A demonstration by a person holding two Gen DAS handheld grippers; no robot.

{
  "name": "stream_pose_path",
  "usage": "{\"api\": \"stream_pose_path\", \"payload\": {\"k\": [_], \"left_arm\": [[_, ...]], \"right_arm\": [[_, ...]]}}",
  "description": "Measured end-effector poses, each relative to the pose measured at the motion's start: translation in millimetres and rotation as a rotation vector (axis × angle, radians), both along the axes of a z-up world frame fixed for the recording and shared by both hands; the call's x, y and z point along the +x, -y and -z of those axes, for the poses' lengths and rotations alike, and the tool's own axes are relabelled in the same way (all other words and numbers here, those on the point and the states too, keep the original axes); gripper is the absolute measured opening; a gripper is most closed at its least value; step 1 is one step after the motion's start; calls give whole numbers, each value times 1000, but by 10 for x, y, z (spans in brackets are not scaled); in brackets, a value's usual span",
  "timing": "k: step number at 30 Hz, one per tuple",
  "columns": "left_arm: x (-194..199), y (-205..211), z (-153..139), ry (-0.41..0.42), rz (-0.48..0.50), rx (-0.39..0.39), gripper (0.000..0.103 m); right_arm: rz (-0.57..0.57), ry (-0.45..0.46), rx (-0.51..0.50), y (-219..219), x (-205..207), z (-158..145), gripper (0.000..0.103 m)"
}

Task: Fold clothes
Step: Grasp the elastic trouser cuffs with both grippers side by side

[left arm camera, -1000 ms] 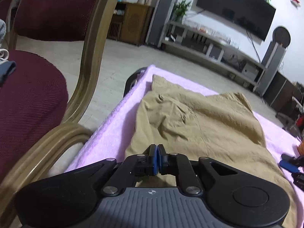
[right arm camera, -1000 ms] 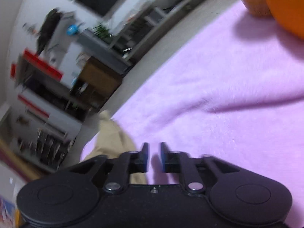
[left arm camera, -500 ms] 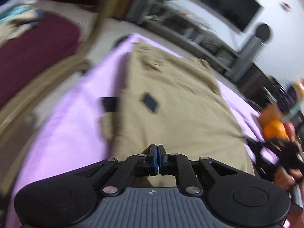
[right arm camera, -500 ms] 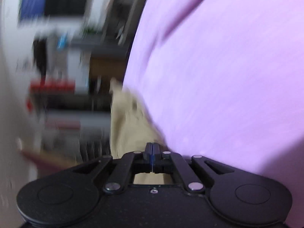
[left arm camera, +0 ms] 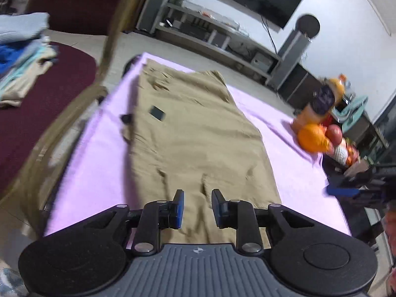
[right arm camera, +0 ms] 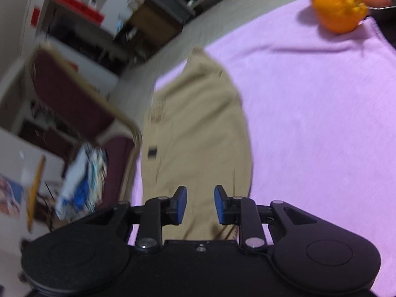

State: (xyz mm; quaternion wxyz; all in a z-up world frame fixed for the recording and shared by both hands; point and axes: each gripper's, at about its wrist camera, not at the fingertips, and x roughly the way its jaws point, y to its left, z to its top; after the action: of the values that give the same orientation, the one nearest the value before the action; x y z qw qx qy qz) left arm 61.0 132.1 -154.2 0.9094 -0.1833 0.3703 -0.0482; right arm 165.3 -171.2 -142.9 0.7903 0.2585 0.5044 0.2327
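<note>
Your left wrist view looks along the khaki trousers (left arm camera: 195,133) from close above; your right view shares them, tilted.

Plain khaki trousers (left arm camera: 198,133) with a black patch (left arm camera: 157,112) lie on lilac cloth (left arm camera: 99,163) beside a maroon chair (left arm camera: 37,113).

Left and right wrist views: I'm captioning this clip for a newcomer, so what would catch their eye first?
The tan trousers spread lengthwise on the lilac blanket dominate both views. The left gripper and right gripper hover over their near end, jaws open and empty. A bright orange fruit sits at the blanket's far right corner, and folded clothes are piled on the maroon chair to the left.
</note>
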Motion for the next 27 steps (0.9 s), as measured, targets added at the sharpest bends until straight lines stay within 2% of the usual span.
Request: {"api": "stream_pose_path", "payload": {"k": [2, 4, 6, 7, 8, 10, 11, 13, 16, 18, 20, 23, 25, 26, 27], "left_arm": [[159, 139, 62, 6, -21, 65, 25], [303, 252, 192, -3, -75, 142, 20], [403, 335, 382, -70, -56, 133, 18], [430, 381, 476, -107, -30, 133, 17], [394, 439, 533, -123, 18, 159, 18], [244, 556, 544, -95, 105, 249, 19], [186, 557, 533, -101, 126, 248, 19], [85, 510, 500, -122, 142, 215, 18], [-85, 474, 435, -134, 151, 196, 17], [-240, 485, 318, -103, 141, 199, 17], [-382, 435, 190, -67, 114, 162, 17], [-542, 308, 23, -32, 56, 103, 18], [-601, 245, -19, -26, 23, 64, 18], [-605, 240, -18, -26, 19, 46, 18], [-597, 253, 0, -29, 24, 40, 17]], "right_arm": [[-15, 5, -71, -263, -113, 163, 24], [-1, 66, -150, -528, 3, 356, 24], [14, 127, -229, -793, 118, 548, 25], [19, 157, -270, -921, 169, 641, 26], [-25, 178, -322, -959, 106, 682, 26], [-113, 221, -426, -1035, -20, 762, 26], [-155, 239, -476, -1067, -84, 799, 26], [-187, 193, -495, -935, -206, 734, 26], [-208, 115, -476, -688, -386, 629, 27], [-182, 99, -434, -522, -516, 526, 27], [-146, 125, -407, -386, -649, 397, 27], [-102, 136, -308, -247, -805, 261, 27], [-105, 140, -256, -263, -879, 220, 22], [-108, 142, -231, -273, -916, 200, 14], [-130, 157, -231, -338, -938, 195, 13]]}}
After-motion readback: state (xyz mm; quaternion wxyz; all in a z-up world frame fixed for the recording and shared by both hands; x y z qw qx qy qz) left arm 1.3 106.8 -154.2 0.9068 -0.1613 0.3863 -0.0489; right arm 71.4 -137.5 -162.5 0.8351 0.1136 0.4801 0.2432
